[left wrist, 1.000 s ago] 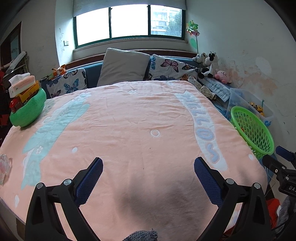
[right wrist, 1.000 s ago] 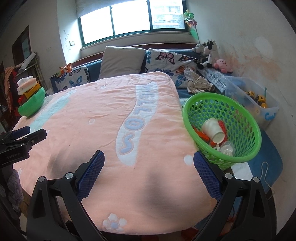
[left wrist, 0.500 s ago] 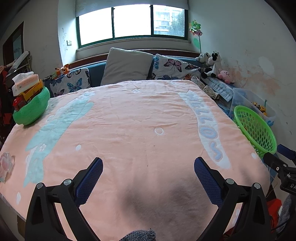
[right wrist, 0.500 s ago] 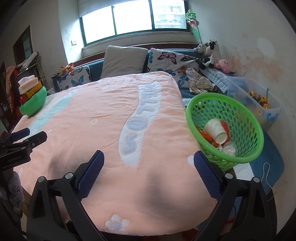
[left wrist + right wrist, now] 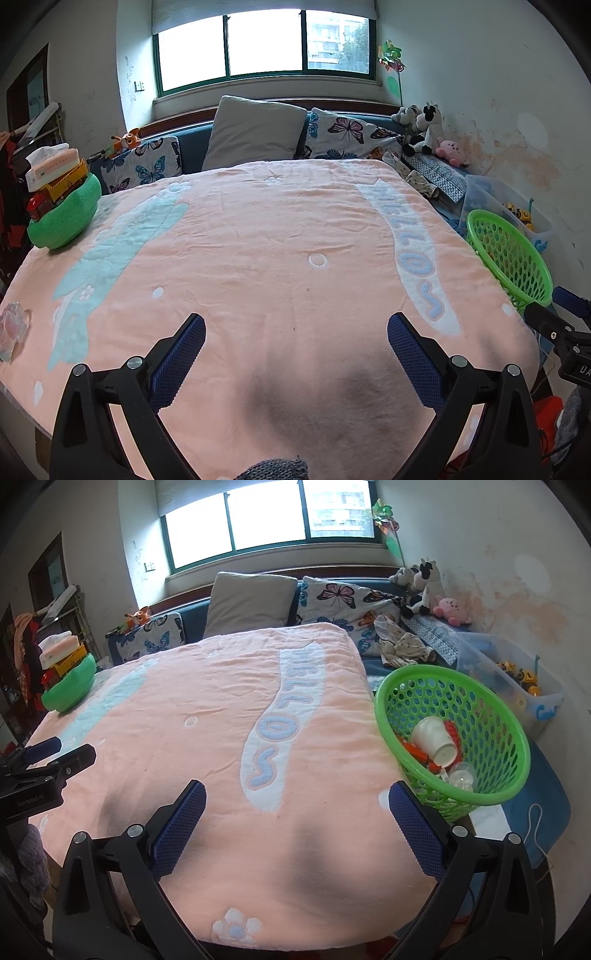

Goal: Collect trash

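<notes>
Two grippers hang over the near end of the pink blanket [image 5: 280, 236], and both are wide apart with nothing between the pads: the left gripper [image 5: 295, 325] spread above the blanket's middle stretch, the right gripper [image 5: 295, 794] spread above the corner nearest the green basket [image 5: 491, 716]. That basket sits just off the blanket's right edge, tilted so its mouth shows in the right wrist view, and the trash is in there: a white paper cup [image 5: 436, 740] lying on its side, orange-red scraps [image 5: 417, 751] under and beside it, and a clear plastic piece [image 5: 461, 775] low against the basket's near wall. One more item shows at the blanket's far left edge in the left wrist view, a crumpled clear wrapper [image 5: 13, 326] with pinkish print, lying on the fabric well apart from both grippers. Up at the blanket's far left corner rests a green plush bowl [image 5: 68, 218] holding a toy truck [image 5: 55, 188] with a tissue box [image 5: 51, 166] on top. Beyond the blanket's far end stand a grey pillow [image 5: 255, 133] and butterfly cushions [image 5: 351, 134]. To the right of the basket sits a clear storage bin [image 5: 517, 679] with yellow toys inside.
</notes>
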`<state>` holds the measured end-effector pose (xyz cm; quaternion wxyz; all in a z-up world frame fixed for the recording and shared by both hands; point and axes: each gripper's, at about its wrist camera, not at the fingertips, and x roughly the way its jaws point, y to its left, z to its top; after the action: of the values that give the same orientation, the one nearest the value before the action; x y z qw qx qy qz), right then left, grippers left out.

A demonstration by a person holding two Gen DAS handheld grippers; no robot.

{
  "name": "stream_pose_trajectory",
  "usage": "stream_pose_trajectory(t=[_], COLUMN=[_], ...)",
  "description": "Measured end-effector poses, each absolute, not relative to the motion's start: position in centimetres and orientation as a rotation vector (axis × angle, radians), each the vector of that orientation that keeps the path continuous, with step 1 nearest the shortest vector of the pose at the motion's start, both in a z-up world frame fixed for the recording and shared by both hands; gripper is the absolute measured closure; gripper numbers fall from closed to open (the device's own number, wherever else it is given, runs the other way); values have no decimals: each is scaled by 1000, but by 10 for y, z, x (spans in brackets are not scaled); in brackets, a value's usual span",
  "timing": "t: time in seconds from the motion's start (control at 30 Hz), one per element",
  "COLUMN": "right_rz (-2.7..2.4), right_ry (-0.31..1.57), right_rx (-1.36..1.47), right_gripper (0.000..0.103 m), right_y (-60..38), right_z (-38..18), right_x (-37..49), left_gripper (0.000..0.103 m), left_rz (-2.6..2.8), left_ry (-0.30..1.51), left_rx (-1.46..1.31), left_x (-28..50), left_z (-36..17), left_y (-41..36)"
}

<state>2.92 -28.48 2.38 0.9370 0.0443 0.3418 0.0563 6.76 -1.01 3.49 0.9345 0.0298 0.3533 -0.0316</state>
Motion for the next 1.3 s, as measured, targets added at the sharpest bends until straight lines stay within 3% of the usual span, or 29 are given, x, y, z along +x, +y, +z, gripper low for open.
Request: stream_pose_trajectory(t=[1.3], right_rz=[133], right_ry=[653], right_rx=[84], right_gripper=[4], right_y=[-279], right_z=[27], right_x=[26], left_gripper=[7], left_rz=[-48], left_ry=[709], left_rx=[42], left_x=[68], left_z=[32], left_y=[-6])
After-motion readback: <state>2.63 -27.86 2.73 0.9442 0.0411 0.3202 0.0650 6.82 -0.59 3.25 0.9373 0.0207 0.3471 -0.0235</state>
